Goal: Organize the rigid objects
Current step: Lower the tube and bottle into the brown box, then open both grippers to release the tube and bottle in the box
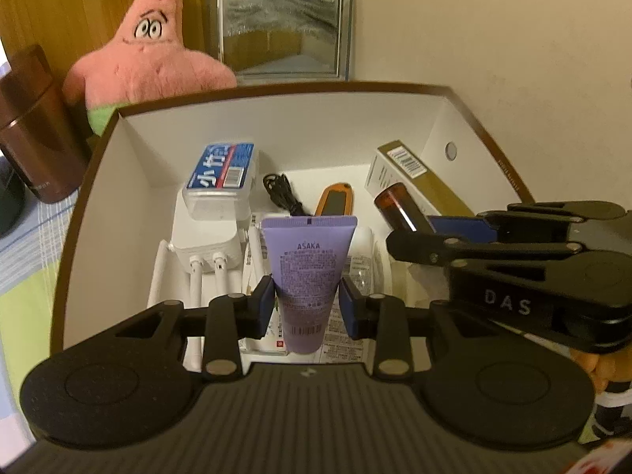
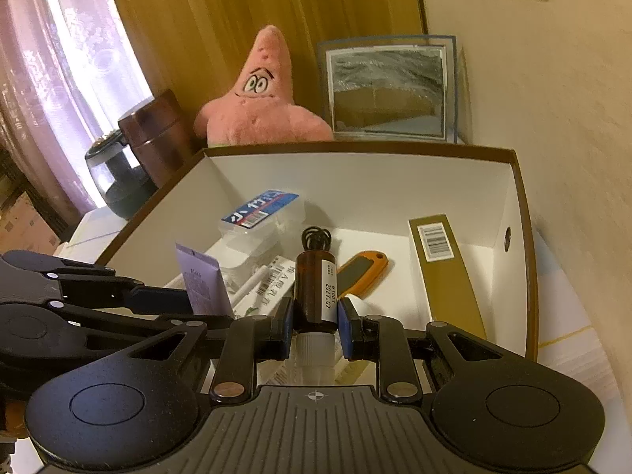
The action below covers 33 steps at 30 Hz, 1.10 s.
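Box [image 1: 98,181] open on top; floor crowded: router [image 1: 205,245], cable [image 1: 282,197], gold carton [image 1: 418,181]. Bare floor only near back wall.

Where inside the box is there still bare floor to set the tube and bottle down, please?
Bare floor shows along the back wall of the box, between the orange tool and the gold carton. The left half is crowded: clear case, white router, black cable.

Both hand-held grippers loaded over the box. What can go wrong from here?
1. The left hand-held gripper and right hand-held gripper sit close over the box; they may collide.
2. The purple tube is soft and gripped near its lower end; it may slip or tilt.
3. The amber bottle could land on the orange tool or the black cable.
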Each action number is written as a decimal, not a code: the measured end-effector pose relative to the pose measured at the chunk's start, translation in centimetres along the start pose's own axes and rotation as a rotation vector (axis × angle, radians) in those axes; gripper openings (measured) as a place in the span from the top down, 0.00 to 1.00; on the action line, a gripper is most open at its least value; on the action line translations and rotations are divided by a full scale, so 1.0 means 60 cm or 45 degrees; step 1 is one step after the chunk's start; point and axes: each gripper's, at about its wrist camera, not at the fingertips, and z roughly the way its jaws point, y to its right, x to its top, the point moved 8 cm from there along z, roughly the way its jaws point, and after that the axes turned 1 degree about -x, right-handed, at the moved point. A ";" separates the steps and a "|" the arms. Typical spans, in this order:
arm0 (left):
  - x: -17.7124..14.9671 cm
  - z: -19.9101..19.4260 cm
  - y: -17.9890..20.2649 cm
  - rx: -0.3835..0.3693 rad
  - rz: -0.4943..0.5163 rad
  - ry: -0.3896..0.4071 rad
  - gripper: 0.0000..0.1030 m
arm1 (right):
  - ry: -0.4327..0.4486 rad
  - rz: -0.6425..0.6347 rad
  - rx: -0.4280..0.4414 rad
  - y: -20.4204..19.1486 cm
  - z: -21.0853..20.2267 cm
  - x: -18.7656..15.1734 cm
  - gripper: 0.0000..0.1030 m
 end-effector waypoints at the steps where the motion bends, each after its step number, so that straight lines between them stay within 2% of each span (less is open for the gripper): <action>1: 0.000 0.002 -0.001 -0.001 -0.004 -0.004 0.71 | -0.003 0.004 -0.001 0.002 0.001 -0.001 0.81; 10: 0.012 -0.012 -0.031 0.036 -0.046 0.024 0.65 | -0.028 0.024 0.011 0.000 0.009 -0.002 0.81; 23: 0.002 -0.025 -0.063 0.091 -0.099 0.031 0.56 | -0.037 0.031 0.039 -0.021 0.026 0.006 0.80; 33: 0.003 -0.035 -0.064 0.103 -0.103 0.046 0.54 | -0.055 0.026 0.032 -0.024 0.026 0.005 0.79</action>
